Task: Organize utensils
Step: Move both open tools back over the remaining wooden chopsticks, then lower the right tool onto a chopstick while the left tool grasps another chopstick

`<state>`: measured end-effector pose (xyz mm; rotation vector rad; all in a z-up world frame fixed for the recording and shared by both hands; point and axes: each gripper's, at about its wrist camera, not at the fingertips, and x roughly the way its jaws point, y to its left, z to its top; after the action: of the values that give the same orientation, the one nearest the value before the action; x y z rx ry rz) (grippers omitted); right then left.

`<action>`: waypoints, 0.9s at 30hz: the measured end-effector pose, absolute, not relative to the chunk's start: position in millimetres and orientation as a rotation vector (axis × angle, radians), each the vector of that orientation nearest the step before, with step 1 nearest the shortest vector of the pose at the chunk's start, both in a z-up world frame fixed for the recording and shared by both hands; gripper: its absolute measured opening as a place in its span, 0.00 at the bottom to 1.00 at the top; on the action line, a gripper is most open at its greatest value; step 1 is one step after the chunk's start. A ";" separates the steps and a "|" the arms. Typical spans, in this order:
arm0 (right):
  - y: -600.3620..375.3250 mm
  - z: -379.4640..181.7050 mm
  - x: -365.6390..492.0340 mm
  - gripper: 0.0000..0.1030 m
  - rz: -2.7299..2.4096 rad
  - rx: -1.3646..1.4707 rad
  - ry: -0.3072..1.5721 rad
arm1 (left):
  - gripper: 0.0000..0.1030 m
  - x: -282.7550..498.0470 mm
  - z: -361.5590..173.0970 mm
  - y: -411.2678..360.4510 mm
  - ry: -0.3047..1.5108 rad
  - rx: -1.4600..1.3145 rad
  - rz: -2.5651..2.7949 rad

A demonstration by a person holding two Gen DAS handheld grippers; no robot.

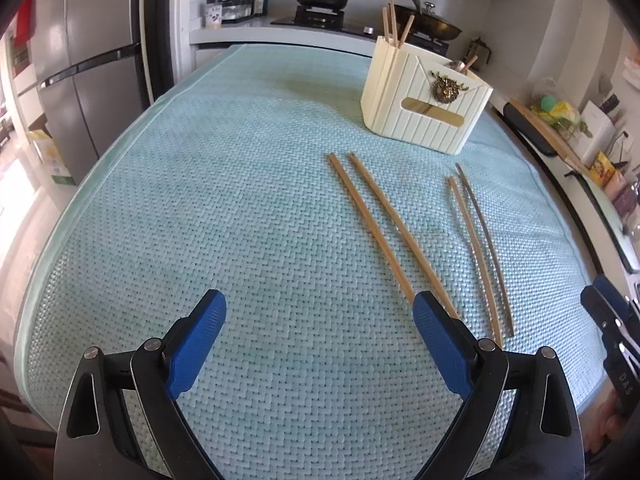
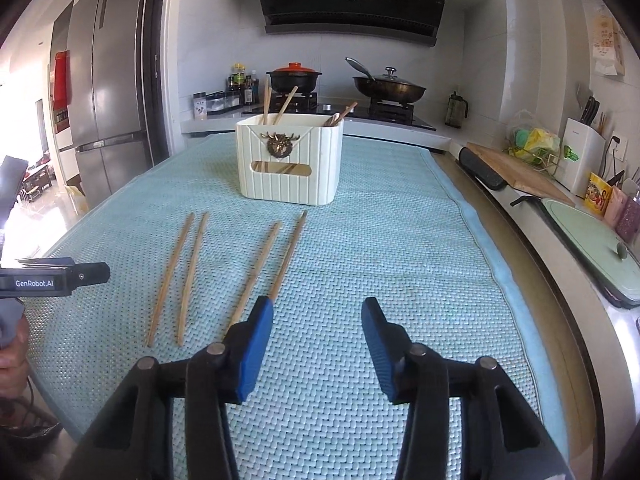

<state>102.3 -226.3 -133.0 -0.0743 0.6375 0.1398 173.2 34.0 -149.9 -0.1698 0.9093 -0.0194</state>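
Bamboo chopsticks, four loose, lie in two pairs on the teal woven mat (image 1: 240,200) covering the worktop. Left wrist view: near pair (image 1: 384,232) and far pair (image 1: 478,248) side by side, short of the cream holder (image 1: 424,108), which already has several sticks standing in its rear compartment and what looks like a spoon in the other. Judged roughly half done; four sticks left to stow. Left gripper (image 1: 320,344) wide open, empty, its right pad overlapping the near pair's lower ends; contact cannot be told. Right gripper's edge shows at far right. Right wrist view: holder (image 2: 288,164) straight ahead, left pair (image 2: 180,276) and right pair (image 2: 272,264) in front of it. Right gripper (image 2: 316,344) spread moderately, holding nothing, left pad over the right pair's near ends. Stove with pots (image 2: 344,80) behind.
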 end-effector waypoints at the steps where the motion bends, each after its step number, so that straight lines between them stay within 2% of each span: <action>1: -225.2 -134.2 103.2 0.45 0.146 -0.072 0.644 | 0.92 176.5 -149.9 34.0 0.912 -0.168 -0.015; 14: -233.3 -144.0 134.1 0.45 0.189 -0.019 0.759 | 0.92 243.6 -162.5 10.4 0.945 -0.083 0.030; 26: -204.6 -172.5 237.7 0.45 0.264 -0.019 0.894 | 0.93 262.1 -183.1 0.8 0.994 0.037 0.078; 27: -201.5 -176.9 245.3 0.43 0.275 -0.018 0.908 | 0.93 261.6 -182.1 2.2 0.997 0.040 0.078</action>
<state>245.3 -201.5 -176.9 -0.0178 0.9078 0.2753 261.6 2.2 -182.1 0.0397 0.9973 0.0783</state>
